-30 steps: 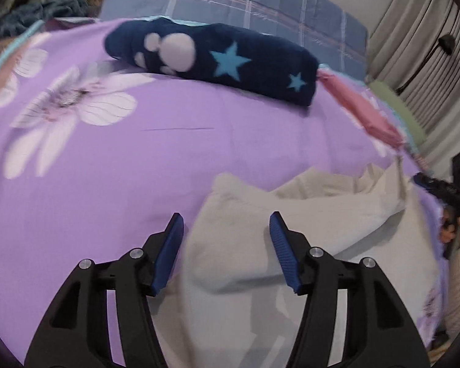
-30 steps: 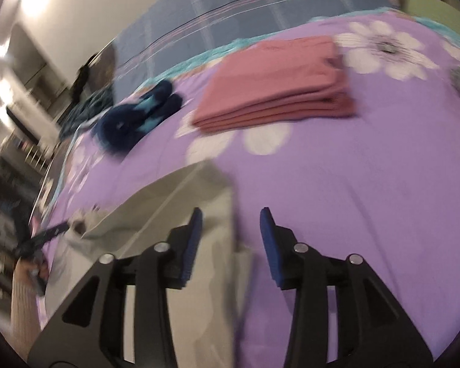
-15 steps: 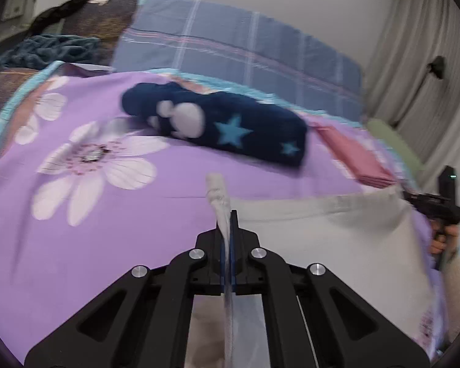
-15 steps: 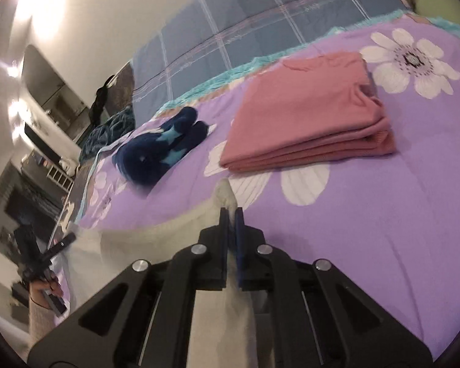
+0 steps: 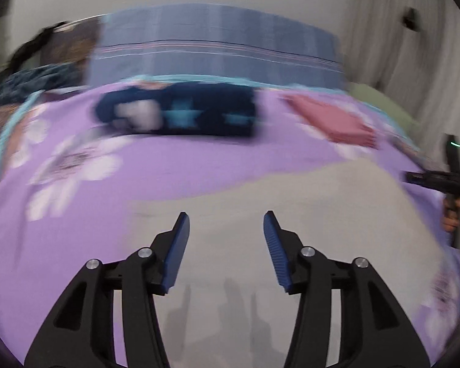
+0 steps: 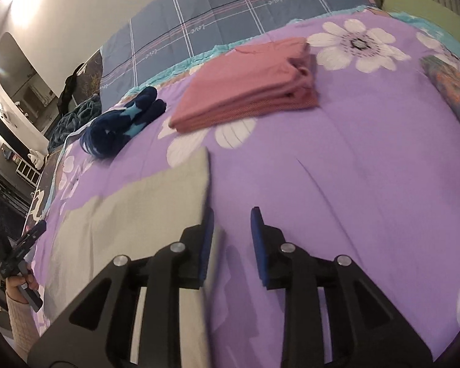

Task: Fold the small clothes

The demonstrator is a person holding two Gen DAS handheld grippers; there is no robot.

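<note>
A beige garment (image 5: 306, 214) lies flat on the purple flowered bedspread (image 5: 174, 165). In the right wrist view it (image 6: 144, 211) stretches left from my right gripper. My left gripper (image 5: 226, 239) is open and empty over the garment's near part. My right gripper (image 6: 231, 239) is open and empty at the garment's right edge, its left finger over the cloth. The left wrist view is blurred by motion.
A folded pink garment (image 6: 251, 89) and a rolled navy star-patterned garment (image 6: 122, 122) lie farther up the bed. A blue plaid pillow (image 6: 230, 9) lies at the head. Furniture stands beyond the bed's left side (image 6: 12, 128).
Both grippers were shut on the beige garment's corners half a second ago. Now both are open, and the garment lies spread flat on the bed.
</note>
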